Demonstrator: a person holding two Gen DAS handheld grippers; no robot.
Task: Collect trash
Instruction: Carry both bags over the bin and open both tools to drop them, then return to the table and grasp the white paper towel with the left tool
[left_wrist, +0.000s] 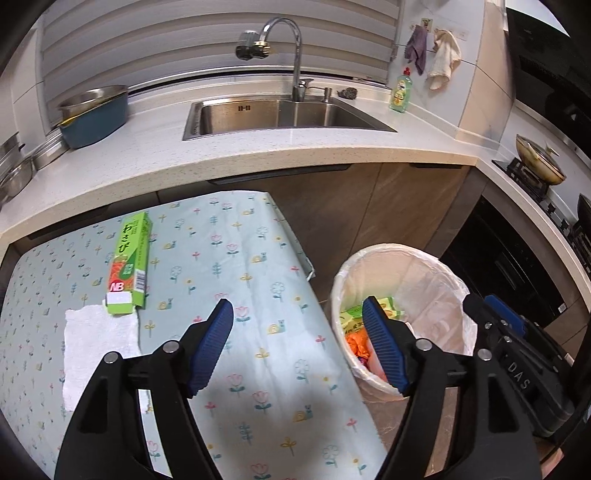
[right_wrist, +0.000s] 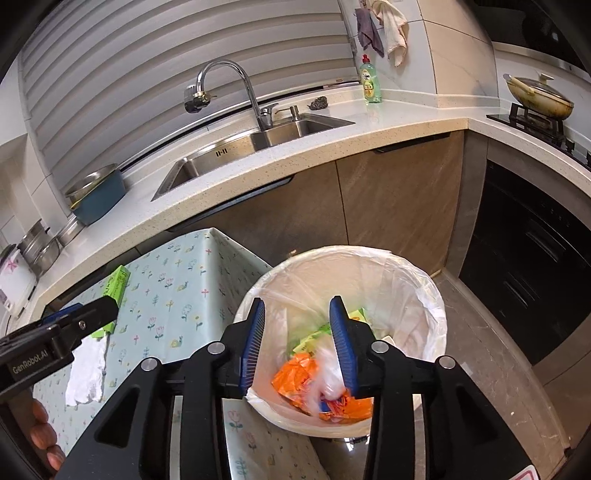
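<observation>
In the left wrist view my left gripper (left_wrist: 297, 317) hangs with its fingers spread apart and empty, low in the frame over the right edge of the floral tablecloth (left_wrist: 221, 258). At centre left a green wasabi box (left_wrist: 131, 258) lies on the cloth, its near end touching a white paper towel (left_wrist: 99, 350). The lined trash bin (left_wrist: 436, 273) stands at lower right.

In the right wrist view my right gripper (right_wrist: 297, 321) is open above the bin (right_wrist: 417, 284). Orange wrappers (right_wrist: 299, 376), green packets (right_wrist: 314, 338) and a blurred clear plastic piece (right_wrist: 327, 373) lie inside, at lower centre.
</observation>
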